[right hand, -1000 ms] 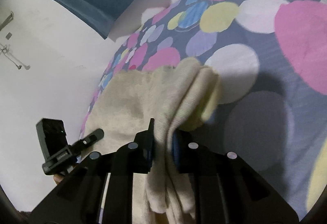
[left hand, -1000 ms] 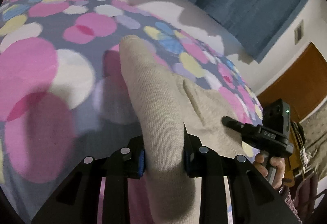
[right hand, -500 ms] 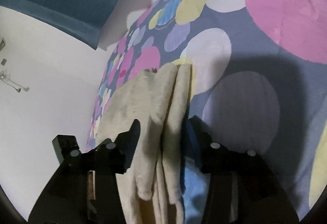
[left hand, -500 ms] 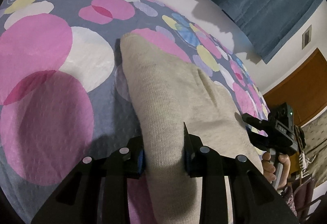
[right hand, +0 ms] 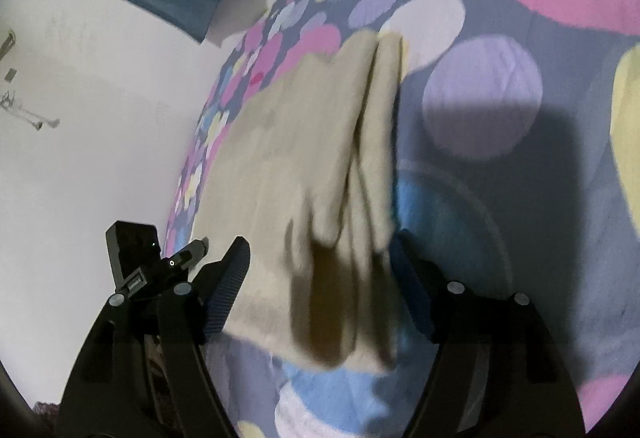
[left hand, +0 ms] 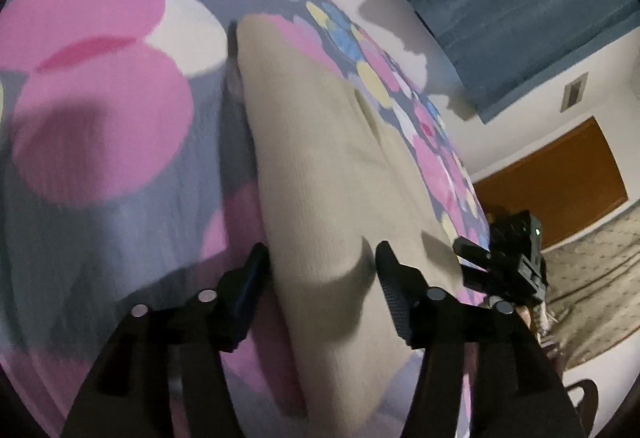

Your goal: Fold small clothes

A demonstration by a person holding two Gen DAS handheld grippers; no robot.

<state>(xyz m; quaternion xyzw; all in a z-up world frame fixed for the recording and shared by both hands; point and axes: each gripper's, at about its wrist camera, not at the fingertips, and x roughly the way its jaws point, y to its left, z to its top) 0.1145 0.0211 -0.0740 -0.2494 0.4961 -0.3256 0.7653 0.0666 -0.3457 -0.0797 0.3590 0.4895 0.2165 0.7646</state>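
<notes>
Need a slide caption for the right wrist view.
Open right gripper straddles folded beige knit garment lying on polka-dot bedspread.

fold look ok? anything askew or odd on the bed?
Mostly fine. The beige garment lies flat on the dotted bedspread, but its layered edge near the open right claw is uneven, the flaps not lined up. No damage visible.

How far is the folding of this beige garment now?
Done: the garment lies folded in layers on the dotted bedspread. In hand: nothing; the left gripper and right gripper both have jaws open around its edge. Left: perhaps another fold or smoothing.
</notes>
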